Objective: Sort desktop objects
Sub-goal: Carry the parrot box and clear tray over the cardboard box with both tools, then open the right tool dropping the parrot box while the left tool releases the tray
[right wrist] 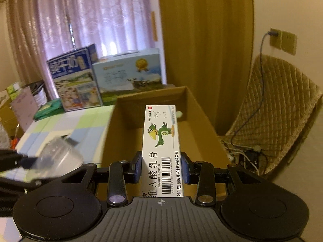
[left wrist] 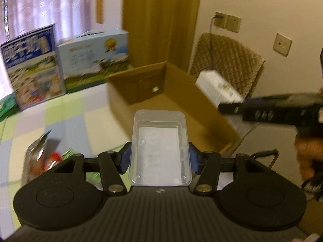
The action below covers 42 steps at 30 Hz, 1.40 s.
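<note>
Your left gripper (left wrist: 159, 158) has its jaws closed on a clear plastic tray (left wrist: 160, 149), held just short of the open cardboard box (left wrist: 181, 84). Your right gripper (right wrist: 161, 166) is clamped on a white medicine carton (right wrist: 161, 147) w/ a green bird on it, carton pointing out over the box interior. Both items are off the checked tablecloth (left wrist: 60, 113). Blurred clutter (left wrist: 42, 155) sits on the cloth at left. Further back, two printed cartons (right wrist: 105, 78) stand in front of the curtain (right wrist: 90, 16)

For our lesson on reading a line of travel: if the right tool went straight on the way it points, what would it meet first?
Probably the far wall of the open cardboard box; the ointment carton held in the right tool already juts over it. Depth is unclear.
</note>
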Each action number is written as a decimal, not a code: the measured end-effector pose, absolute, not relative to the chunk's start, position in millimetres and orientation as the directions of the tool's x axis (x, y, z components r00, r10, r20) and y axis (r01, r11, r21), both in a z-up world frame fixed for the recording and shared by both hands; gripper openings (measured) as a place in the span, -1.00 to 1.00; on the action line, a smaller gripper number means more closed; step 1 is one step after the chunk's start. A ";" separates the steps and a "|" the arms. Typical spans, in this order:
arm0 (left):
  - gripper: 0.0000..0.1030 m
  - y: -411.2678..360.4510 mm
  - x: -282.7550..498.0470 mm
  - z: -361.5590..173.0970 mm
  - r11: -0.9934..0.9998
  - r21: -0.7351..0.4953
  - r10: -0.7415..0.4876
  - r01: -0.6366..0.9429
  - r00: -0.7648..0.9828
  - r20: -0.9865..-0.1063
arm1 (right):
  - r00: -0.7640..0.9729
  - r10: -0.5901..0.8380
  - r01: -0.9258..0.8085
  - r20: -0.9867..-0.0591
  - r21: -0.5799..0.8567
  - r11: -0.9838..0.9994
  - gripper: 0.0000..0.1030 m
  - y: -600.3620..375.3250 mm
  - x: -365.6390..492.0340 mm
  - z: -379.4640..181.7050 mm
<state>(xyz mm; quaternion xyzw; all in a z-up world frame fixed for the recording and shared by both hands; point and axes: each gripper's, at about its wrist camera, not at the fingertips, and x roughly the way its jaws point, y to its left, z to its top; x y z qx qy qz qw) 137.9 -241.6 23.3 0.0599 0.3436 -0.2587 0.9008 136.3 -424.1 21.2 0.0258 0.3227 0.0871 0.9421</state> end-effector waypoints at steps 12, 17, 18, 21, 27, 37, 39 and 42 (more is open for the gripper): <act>0.01 -310.0 191.5 0.3 0.816 -0.072 -0.462 0.574 0.572 -0.678 | 0.743 0.161 -0.110 -0.650 0.119 0.987 -0.31 -455.3 174.4 -9.5; 0.04 -312.8 199.5 -6.8 0.816 -0.078 -0.460 0.573 0.561 -0.688 | 0.736 0.160 -0.107 -0.658 0.121 0.987 -0.31 -457.9 177.7 -18.2; 0.16 -311.9 199.6 -6.9 0.818 -0.079 -0.460 0.569 0.565 -0.685 | 0.734 0.161 -0.106 -0.660 0.123 0.987 -0.31 -457.6 178.1 -19.3; 0.19 -306.5 198.7 -5.3 0.826 -0.074 -0.452 0.559 0.579 -0.679 | 0.733 0.164 -0.106 -0.660 0.127 0.986 -0.31 -458.0 178.3 -21.0; 0.19 -287.1 193.6 1.1 0.845 -0.064 -0.430 0.531 0.604 -0.671 | 0.727 0.175 -0.116 -0.664 0.133 0.984 -0.31 -452.2 178.6 -23.8; 0.39 -259.7 182.7 10.9 0.861 -0.061 -0.416 0.505 0.631 -0.654 | 0.738 0.191 -0.129 -0.647 0.142 0.981 -0.25 -441.7 182.8 -22.0; 0.44 -254.0 179.7 11.9 0.867 -0.061 -0.410 0.495 0.637 -0.653 | 0.746 0.187 -0.129 -0.639 0.137 0.982 -0.23 -440.9 179.6 -16.8; 0.49 -242.8 171.9 15.1 0.875 -0.070 -0.406 0.479 0.648 -0.644 | 0.759 0.188 -0.125 -0.623 0.144 0.982 -0.05 -440.4 170.5 -8.4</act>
